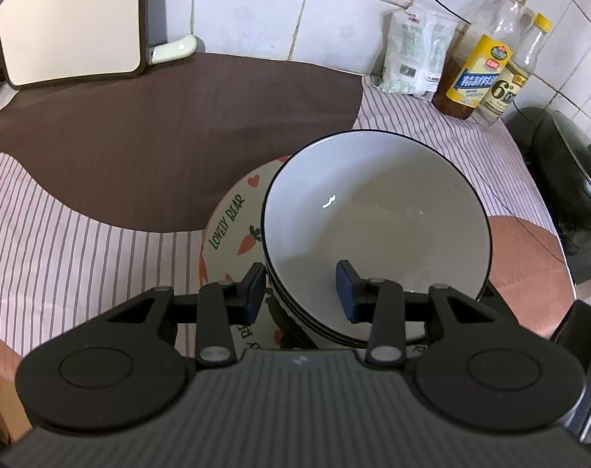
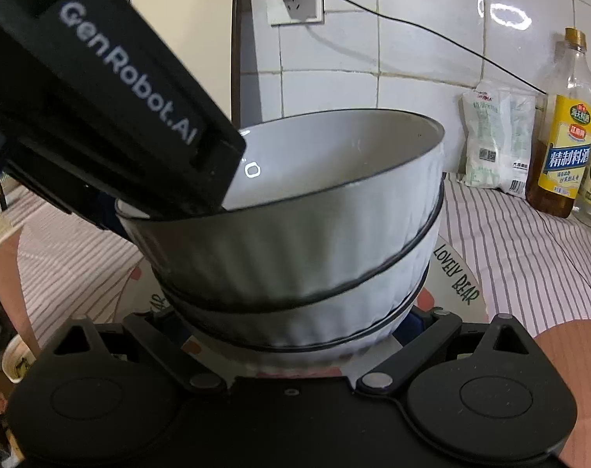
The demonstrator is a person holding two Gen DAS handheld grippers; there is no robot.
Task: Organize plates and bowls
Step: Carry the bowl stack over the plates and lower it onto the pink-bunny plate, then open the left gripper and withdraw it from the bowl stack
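Observation:
A stack of white bowls point(image 1: 373, 214) with black rims sits over a round plate point(image 1: 233, 210) printed with "LOVELY BEAR", hearts and carrots. My left gripper point(image 1: 299, 292) straddles the stack's near rim, one pad outside and the other inside the top bowl, shut on the walls. In the right wrist view the ribbed bowls point(image 2: 295, 241) lean slightly above the plate point(image 2: 455, 273). My right gripper point(image 2: 287, 323) flanks the lowest bowl, its tips mostly hidden behind it, and it looks shut on the stack. The left gripper's body point(image 2: 119, 97) reaches into the top bowl from the upper left.
A striped cloth point(image 1: 61, 241) and a brown mat point(image 1: 178, 128) cover the counter. Bottles point(image 1: 478, 74) and a white bag point(image 1: 412, 54) stand by the tiled wall. A cutting board point(image 1: 69, 19) leans at the back left. A dark lidded pan point(image 1: 568, 171) sits at the right.

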